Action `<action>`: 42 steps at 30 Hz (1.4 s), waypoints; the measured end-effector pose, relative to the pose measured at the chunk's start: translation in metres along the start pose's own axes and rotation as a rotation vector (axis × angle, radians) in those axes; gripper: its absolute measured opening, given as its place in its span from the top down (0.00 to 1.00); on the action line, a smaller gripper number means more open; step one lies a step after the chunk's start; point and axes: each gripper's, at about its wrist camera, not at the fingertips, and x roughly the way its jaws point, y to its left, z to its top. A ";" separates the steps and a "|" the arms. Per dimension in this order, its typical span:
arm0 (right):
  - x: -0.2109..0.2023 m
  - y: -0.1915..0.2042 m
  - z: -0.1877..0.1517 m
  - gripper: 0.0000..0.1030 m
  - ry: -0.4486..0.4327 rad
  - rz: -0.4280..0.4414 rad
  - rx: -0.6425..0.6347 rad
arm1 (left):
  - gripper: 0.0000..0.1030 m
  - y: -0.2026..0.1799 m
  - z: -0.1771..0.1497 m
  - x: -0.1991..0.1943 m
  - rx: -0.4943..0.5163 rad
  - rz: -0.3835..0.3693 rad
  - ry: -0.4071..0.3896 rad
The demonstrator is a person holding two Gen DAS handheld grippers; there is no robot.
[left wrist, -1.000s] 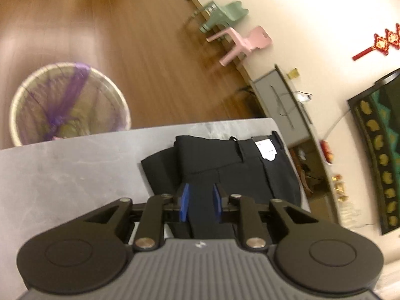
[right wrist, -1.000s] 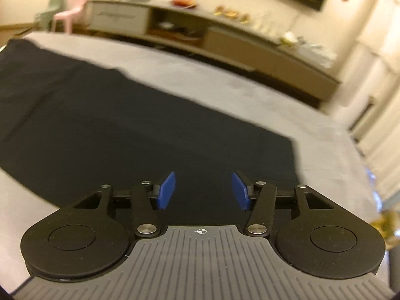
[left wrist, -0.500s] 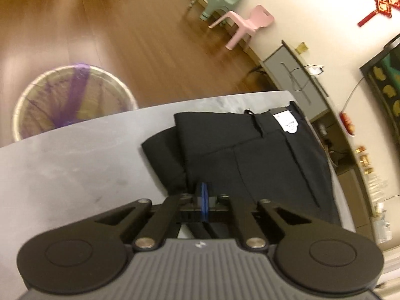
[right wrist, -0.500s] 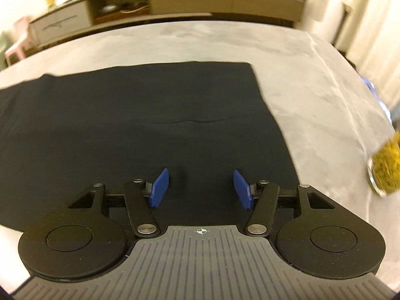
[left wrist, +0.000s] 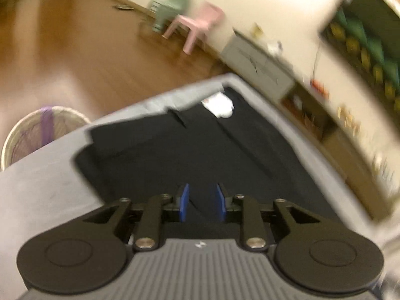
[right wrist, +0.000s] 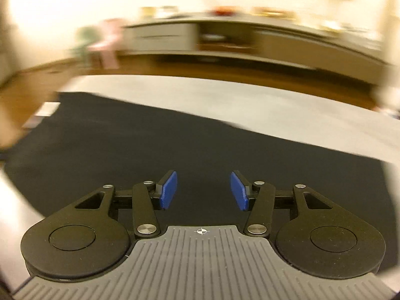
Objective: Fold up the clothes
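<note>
I see black pants (left wrist: 200,150) lying flat on the grey table (left wrist: 45,187). The top of the pants, with a white tag (left wrist: 220,103), is close to the far corner of the table. My left gripper (left wrist: 201,202) is over the pants with its blue fingers (left wrist: 185,202) apart and nothing between them. My right gripper (right wrist: 203,190) is over the pants (right wrist: 175,145) too, spread wide and empty. A basket (left wrist: 30,135) stands on the floor past the table's left edge. Everything looks blurry.
</note>
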 end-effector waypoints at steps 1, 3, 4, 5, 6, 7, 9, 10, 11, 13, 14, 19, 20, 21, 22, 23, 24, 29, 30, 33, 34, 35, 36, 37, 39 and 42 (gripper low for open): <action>0.018 0.025 0.011 0.55 0.004 0.037 -0.015 | 0.78 -0.004 -0.001 0.012 0.045 0.012 0.017; 0.055 0.068 0.028 0.53 0.012 0.067 -0.038 | 0.78 0.002 -0.004 0.033 0.046 0.020 0.057; 0.074 0.090 0.037 0.52 0.015 0.081 -0.049 | 0.79 0.007 -0.005 0.041 0.044 0.017 0.074; 0.092 0.111 0.046 0.52 0.019 0.096 -0.061 | 0.83 0.008 -0.006 0.043 0.068 0.015 0.055; 0.111 0.133 0.055 0.52 0.023 0.111 -0.072 | 0.83 0.007 -0.007 0.044 0.098 0.014 0.054; 0.130 0.154 0.064 0.52 0.027 0.126 -0.083 | 0.83 0.006 -0.007 0.044 0.128 0.014 0.055; 0.167 0.198 0.081 0.52 0.035 0.155 -0.106 | 0.83 0.007 -0.011 0.044 0.168 0.005 0.046; 0.185 0.219 0.090 0.52 0.039 0.170 -0.117 | 0.84 0.007 -0.012 0.044 0.184 0.001 0.043; 0.204 0.241 0.099 0.52 0.043 0.185 -0.129 | 0.87 0.012 -0.011 0.042 0.174 -0.012 0.046; 0.242 0.274 0.113 0.53 0.067 0.196 -0.144 | 0.93 0.019 -0.009 0.044 0.144 -0.024 0.056; 0.262 0.277 0.116 0.55 0.102 0.176 -0.141 | 0.94 0.024 -0.008 0.045 0.125 -0.039 0.063; 0.319 0.298 0.132 0.51 0.134 0.056 -0.187 | 0.96 0.035 -0.008 0.045 0.087 -0.089 0.076; 0.323 0.301 0.139 0.51 0.139 0.038 -0.181 | 0.96 0.036 -0.009 0.045 0.086 -0.094 0.076; 0.325 0.304 0.145 0.52 0.137 0.018 -0.173 | 0.96 0.037 -0.010 0.044 0.084 -0.100 0.077; 0.323 0.310 0.150 0.58 0.114 0.002 -0.166 | 0.96 0.037 -0.011 0.044 0.085 -0.103 0.077; 0.317 0.318 0.152 0.59 0.082 0.025 -0.147 | 0.96 0.037 -0.013 0.042 0.087 -0.105 0.076; 0.311 0.325 0.152 0.59 0.057 0.079 -0.120 | 0.96 0.038 -0.013 0.043 0.083 -0.109 0.078; 0.335 0.368 0.143 0.51 0.094 0.182 -0.155 | 0.96 0.039 -0.012 0.043 0.078 -0.115 0.083; 0.345 0.372 0.142 0.45 0.091 0.166 -0.166 | 0.96 0.038 -0.012 0.043 0.078 -0.115 0.083; 0.361 0.379 0.150 0.26 0.088 0.120 -0.216 | 0.96 0.035 -0.011 0.042 0.083 -0.097 0.084; 0.362 0.378 0.154 0.29 0.098 0.116 -0.212 | 0.96 0.033 -0.011 0.042 0.087 -0.089 0.082; 0.357 0.373 0.159 0.41 0.098 0.124 -0.189 | 0.96 0.031 -0.011 0.042 0.091 -0.080 0.080; 0.346 0.367 0.162 0.48 0.082 0.146 -0.161 | 0.96 0.029 -0.011 0.042 0.094 -0.072 0.079; 0.330 0.358 0.161 0.48 0.060 0.187 -0.138 | 0.96 0.028 -0.012 0.041 0.094 -0.065 0.078; 0.291 0.338 0.153 0.47 0.020 0.277 -0.113 | 0.96 0.027 -0.013 0.040 0.095 -0.053 0.074; 0.214 0.282 0.114 0.38 -0.018 0.324 -0.134 | 0.96 0.025 -0.014 0.040 0.090 -0.041 0.070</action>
